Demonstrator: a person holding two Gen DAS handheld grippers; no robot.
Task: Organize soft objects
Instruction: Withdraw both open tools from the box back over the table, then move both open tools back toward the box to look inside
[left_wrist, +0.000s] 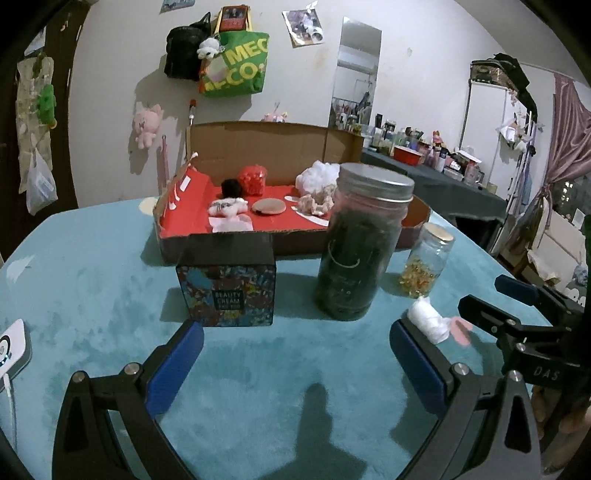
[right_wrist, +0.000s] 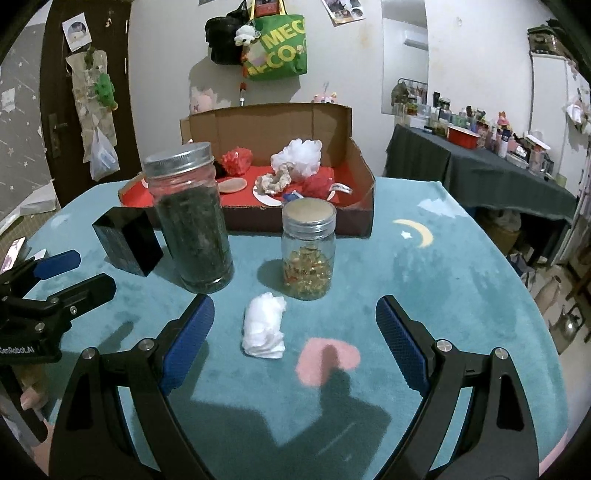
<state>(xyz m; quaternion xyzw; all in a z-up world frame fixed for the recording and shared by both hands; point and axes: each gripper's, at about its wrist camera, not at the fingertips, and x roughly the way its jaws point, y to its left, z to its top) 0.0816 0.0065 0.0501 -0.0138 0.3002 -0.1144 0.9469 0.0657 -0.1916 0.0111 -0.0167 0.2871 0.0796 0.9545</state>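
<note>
The white wad (right_wrist: 264, 325) lies loose on the teal cloth (right_wrist: 461, 288), just ahead of the right tongs (right_wrist: 294, 325) at about 11 o'clock between the blue pads, with the small jar (right_wrist: 308, 251) just behind it at 12 and the tall dark jar (right_wrist: 192, 218) at 10. Both right jaws stand wide apart and hold nothing; the left tongs (left_wrist: 295, 354) are likewise spread and empty over bare cloth, with the wad at their 2 o'clock.

The wad looks like crumpled tissue or cotton: very light, limp, likely to squash flat and to snag on the pile rather than slide. A pinch across its narrow middle, pads low to the cloth, seems the safest hold; too high and it may only pluck a fold.

The box (right_wrist: 354, 147) at 12 already holds other soft pieces on its red lining. The cloth is plush, printed with a moon and a pink heart; the room behind is cluttered, with bags on the wall and a crowded side table at 2 o'clock
</note>
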